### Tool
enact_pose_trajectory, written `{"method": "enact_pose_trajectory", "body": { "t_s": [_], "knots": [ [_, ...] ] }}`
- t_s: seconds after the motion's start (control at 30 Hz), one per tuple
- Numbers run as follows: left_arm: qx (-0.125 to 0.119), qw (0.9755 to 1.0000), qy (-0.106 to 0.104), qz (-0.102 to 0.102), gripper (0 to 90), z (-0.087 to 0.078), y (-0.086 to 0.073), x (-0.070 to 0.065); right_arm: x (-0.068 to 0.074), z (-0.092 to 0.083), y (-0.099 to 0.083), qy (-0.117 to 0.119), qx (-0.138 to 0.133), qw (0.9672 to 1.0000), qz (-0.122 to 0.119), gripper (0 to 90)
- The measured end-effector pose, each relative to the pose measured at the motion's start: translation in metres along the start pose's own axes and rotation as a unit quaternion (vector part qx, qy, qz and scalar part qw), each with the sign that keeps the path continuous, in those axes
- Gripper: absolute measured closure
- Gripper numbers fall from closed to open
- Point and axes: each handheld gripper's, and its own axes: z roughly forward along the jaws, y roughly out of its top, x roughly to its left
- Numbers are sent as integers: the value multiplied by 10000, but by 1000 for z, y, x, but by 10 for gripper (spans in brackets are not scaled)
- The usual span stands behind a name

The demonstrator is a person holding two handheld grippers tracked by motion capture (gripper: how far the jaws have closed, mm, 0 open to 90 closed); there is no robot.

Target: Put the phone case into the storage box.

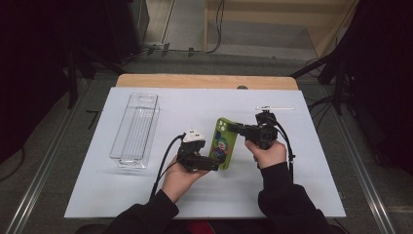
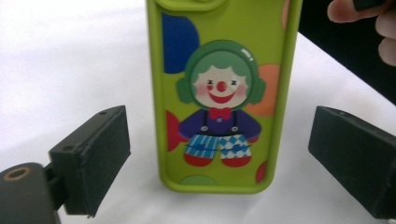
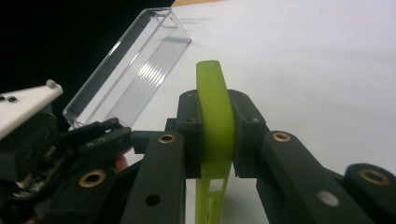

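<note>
- Both of the person's forearms come in from the bottom of the high view in black sleeves, hands close together over the middle of the white table (image 1: 292,195).
- The right gripper (image 1: 233,127) reaches in level from the right, hand wrapped around its body from below. Its jaws are clamped on the top end of a green phone case (image 1: 223,142) with a clown printed on it; in the right gripper view both pads squeeze the case's thin edge (image 3: 214,116) from either side.
- The left gripper (image 1: 219,163) sits at the case's near end, palm cupped under it and jaws pointing right. It's let go: in the left gripper view the two black pads stand wide on either side of the case (image 2: 219,93), gaps on both sides, nothing touching.
- The case hangs between the two grippers just above the table, clown side facing up and left, camera cutout at the far end.
- A clear plastic bin (image 1: 135,129), long and narrow, stands well off to the left with nothing in it. It's also in the right gripper view (image 3: 128,65), behind the left gripper.
</note>
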Motion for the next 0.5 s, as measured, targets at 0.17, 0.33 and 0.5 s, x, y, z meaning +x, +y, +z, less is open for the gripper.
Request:
{"method": "enact_pose_trajectory", "body": {
  "t_s": [0.17, 0.33, 0.5],
  "knots": [
    [192, 9997, -173, -25, 97, -5, 6, 6, 2, -1, 0, -98, -66, 9993, -361, 747],
    [468, 9983, -318, 143, 158, -8, 10, 8, 2, -4, 0, -65, -92, 9980, -616, 747],
    [612, 9973, -367, 164, 165, -11, 14, 11, 2, -6, 0, -24, -119, 9964, -836, 747]
  ]
}}
